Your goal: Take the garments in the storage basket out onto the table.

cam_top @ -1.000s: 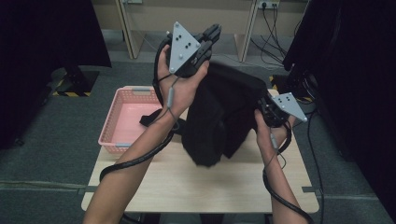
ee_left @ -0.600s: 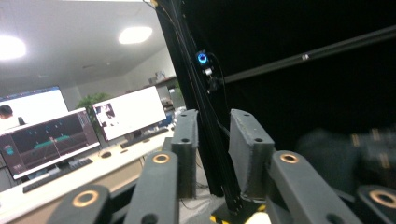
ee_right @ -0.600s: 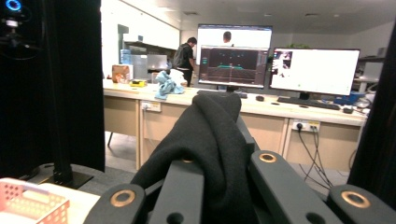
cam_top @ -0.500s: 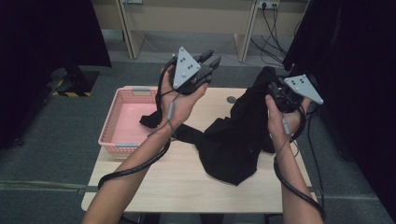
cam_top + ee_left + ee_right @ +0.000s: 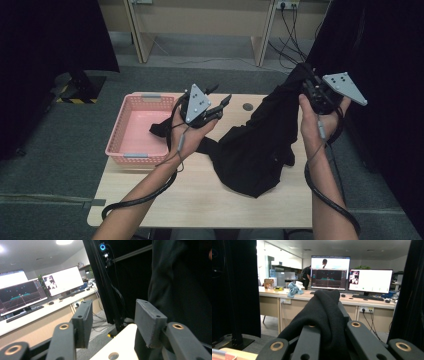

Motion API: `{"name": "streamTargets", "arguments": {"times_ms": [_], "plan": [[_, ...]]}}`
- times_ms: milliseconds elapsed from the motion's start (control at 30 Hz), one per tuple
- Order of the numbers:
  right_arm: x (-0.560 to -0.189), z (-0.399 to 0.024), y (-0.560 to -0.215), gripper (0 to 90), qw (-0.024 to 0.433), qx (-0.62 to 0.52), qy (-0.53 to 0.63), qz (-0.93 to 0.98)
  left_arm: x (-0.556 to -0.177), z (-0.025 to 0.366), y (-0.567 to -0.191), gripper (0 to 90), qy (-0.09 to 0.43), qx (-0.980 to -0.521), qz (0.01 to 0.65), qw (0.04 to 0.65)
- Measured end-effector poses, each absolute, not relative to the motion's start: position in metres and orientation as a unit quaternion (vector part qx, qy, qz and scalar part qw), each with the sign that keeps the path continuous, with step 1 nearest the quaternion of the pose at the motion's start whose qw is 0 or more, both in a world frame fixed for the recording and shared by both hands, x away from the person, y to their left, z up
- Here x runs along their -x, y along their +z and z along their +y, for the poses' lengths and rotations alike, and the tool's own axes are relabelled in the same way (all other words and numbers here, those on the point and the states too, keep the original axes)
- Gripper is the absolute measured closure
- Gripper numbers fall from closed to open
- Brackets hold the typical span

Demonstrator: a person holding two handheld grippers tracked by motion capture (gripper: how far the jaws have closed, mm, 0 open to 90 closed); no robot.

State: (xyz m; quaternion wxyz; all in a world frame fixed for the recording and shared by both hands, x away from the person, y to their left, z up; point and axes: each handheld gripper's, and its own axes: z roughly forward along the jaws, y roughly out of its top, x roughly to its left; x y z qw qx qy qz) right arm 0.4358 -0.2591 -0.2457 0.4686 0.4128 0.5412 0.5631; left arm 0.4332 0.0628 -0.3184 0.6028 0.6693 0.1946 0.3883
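Observation:
A black garment [image 5: 260, 145] hangs from my right gripper [image 5: 307, 84], which is shut on its top edge at the table's far right. The lower folds of the cloth lie on the wooden table [image 5: 200, 200]. In the right gripper view the cloth [image 5: 324, 315] is bunched over and between the jaws of the right gripper [image 5: 329, 325]. My left gripper [image 5: 221, 96] hovers above the table's middle, left of the garment. Its jaws have just been opening and nothing is between them. The left gripper view shows the left gripper [image 5: 116, 322] with its pads apart and the garment [image 5: 180, 285] at the right.
A pink basket [image 5: 131, 150] stands on the table's left part, with a dark piece of cloth [image 5: 161, 129] draped over its right rim. Black curtains flank both sides. Desks with monitors [image 5: 369, 281] stand beyond the table. A round hole [image 5: 247, 106] marks the table's far edge.
The left gripper has let go of the garment, opened and come down toward the table. The right gripper has risen to the right with the cloth, which now hangs from it alone.

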Motion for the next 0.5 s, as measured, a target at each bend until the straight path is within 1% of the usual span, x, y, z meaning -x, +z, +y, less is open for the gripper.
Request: {"name": "streamTargets", "arguments": {"times_ms": [133,300,367,400,433,467,500], "plan": [[-0.434,-0.265,-0.239,85.9,0.473,-0.413,0.562,0.538,-0.433,0.066,-0.339,41.2,0.388,-0.672,0.203,0.597],[-0.431,-0.266,-0.236,85.6,0.474,-0.410,0.563,0.538,-0.432,0.076,-0.363,33.5,0.387,-0.668,0.233,0.592],[-0.431,-0.264,-0.237,85.5,0.472,-0.409,0.564,0.540,-0.430,0.085,-0.377,30.6,0.385,-0.669,0.248,0.585],[-0.431,-0.264,-0.237,85.5,0.472,-0.409,0.564,0.540,-0.430,0.085,-0.377,29.1,0.385,-0.669,0.248,0.585],[-0.432,-0.263,-0.237,85.3,0.471,-0.409,0.564,0.541,-0.426,0.097,-0.395,29.1,0.380,-0.672,0.267,0.578],[-0.432,-0.263,-0.237,85.3,0.471,-0.409,0.564,0.541,-0.426,0.097,-0.395,25.6,0.380,-0.672,0.267,0.578],[-0.434,-0.262,-0.237,85.3,0.470,-0.411,0.565,0.539,-0.426,0.097,-0.395,25.6,0.380,-0.672,0.267,0.578]]}}
